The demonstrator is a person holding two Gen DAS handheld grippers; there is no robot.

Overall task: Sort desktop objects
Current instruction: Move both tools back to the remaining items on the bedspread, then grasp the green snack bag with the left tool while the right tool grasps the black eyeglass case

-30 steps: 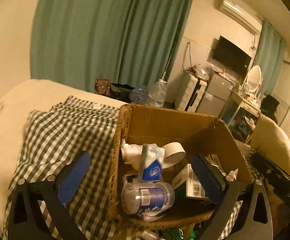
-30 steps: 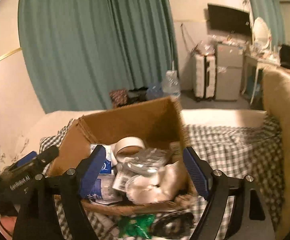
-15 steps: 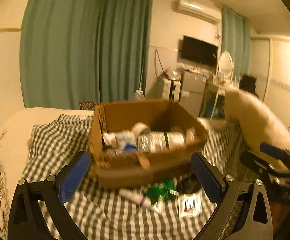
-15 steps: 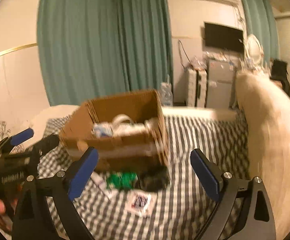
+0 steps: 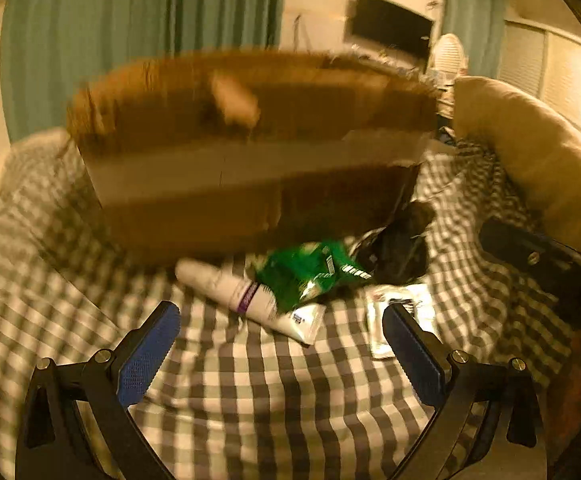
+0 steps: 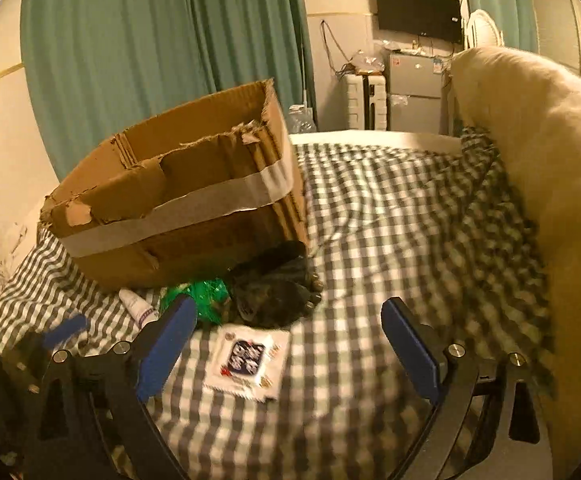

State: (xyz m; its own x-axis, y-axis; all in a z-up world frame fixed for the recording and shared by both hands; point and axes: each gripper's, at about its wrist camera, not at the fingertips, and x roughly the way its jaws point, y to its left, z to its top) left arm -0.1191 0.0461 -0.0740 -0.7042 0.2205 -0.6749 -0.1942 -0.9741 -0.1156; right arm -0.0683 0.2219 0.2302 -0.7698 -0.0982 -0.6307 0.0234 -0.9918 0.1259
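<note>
The white tube (image 5: 246, 300) lay on the checked bedspread (image 5: 274, 396), just in front of the cardboard box (image 5: 250, 184). Its long axis ran slantwise: the rounded cap end pointed up toward the box's near left corner, the flat crimped end toward the near edge of the bed. A crumpled green packet (image 5: 306, 272) overlapped the tube's middle, and a dark bundle (image 5: 398, 248), too dim to name, sat against the packet at the box's near right corner. A flat white sachet (image 6: 246, 360) with a dark printed square lay on the cloth just nearer than these, its sides slightly askew to the checks.

The left gripper (image 5: 278, 352) hung wide and empty, its blue pads straddling bare cloth below the tube. The right gripper (image 6: 286, 352) was equally wide with nothing held; the sachet lay on the cloth below the gap, nearer the left pad.

A second before, both cameras looked down into the box at its jumble of bottles and tape. Now they saw only its outer wall and taped band, and the loose things in front filled the view.

A big cream cushion (image 6: 538, 168) lay along the bed's right edge.
</note>
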